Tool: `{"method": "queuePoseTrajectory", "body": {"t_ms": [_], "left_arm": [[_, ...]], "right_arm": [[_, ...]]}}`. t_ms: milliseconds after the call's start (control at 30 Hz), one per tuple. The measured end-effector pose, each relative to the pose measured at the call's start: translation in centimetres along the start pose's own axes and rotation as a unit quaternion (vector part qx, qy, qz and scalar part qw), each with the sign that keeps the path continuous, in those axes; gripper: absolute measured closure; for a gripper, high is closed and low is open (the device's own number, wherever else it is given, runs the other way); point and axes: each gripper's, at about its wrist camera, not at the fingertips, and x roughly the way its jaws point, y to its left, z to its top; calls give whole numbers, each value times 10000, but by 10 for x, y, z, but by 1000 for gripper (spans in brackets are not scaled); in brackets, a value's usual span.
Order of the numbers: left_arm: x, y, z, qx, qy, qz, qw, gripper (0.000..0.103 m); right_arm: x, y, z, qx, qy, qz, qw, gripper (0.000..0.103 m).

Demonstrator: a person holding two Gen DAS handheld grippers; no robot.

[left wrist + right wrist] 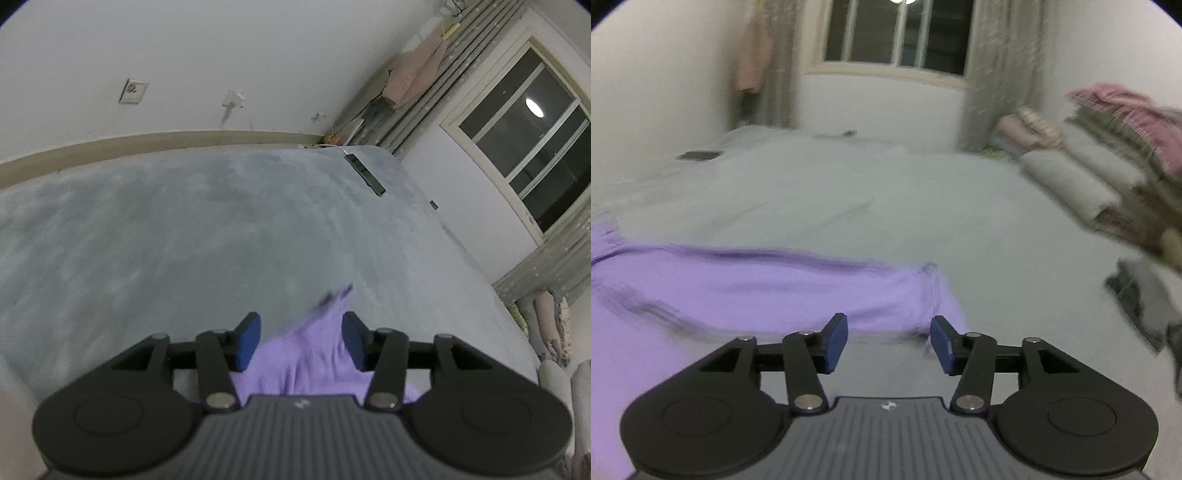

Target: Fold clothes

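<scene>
Left wrist view: left hand-held gripper (pixel 301 341) jaws parted, purple garment (pixel 314 354) loose between pads, lying on grey bed (pixel 184 229). Right hand-held gripper (pixel 889 341) parted, empty, just short of garment edge.

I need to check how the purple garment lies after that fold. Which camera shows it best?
The right wrist view: the purple garment spreads across the grey bed cover there, its edge visible though blurred. The left wrist view shows only a bunched part between the open left tongs.
</scene>
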Motion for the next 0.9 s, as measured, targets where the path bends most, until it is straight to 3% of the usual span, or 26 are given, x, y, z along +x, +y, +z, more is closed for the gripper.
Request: {"method": "queuePoseTrajectory", "body": {"t_ms": [167,267,433,467,500,533,567,667,733,900], "left_arm": [[-22,17,-25,34,61,-146,9999,54],[-22,27,-31,-226,95,-152,9996,54],[-14,32,-45,-211,59,-63,9997,54],[-10,33,-48,-182,63,-34,9998,57],[-7,34,-51,-153,67,-5,9999,58],[-3,35,-53,-124,71,25,9999,65],[0,36,-56,-102,108,32,9999,80],[9,42,-58,-73,207,-40,9998,96],[13,48,-57,-103,217,-106,9997,102],[13,63,-54,-346,118,-211,9991,102]], "right_arm": [[-55,-5,-39,427,213,196,9987,51],[-76,-17,-65,997,368,230,9941,50],[-69,-31,-99,1439,660,506,9861,51],[-65,-33,-103,1552,673,589,9838,55],[-65,-34,-102,1594,616,594,9835,68],[-64,-36,-101,1637,560,599,9831,77],[-64,-37,-101,1679,504,603,9827,91],[-77,-40,-92,1556,66,342,9872,94],[-86,-43,-83,1494,-267,126,9883,96],[-90,-38,-62,985,-664,-604,9911,97]]}}
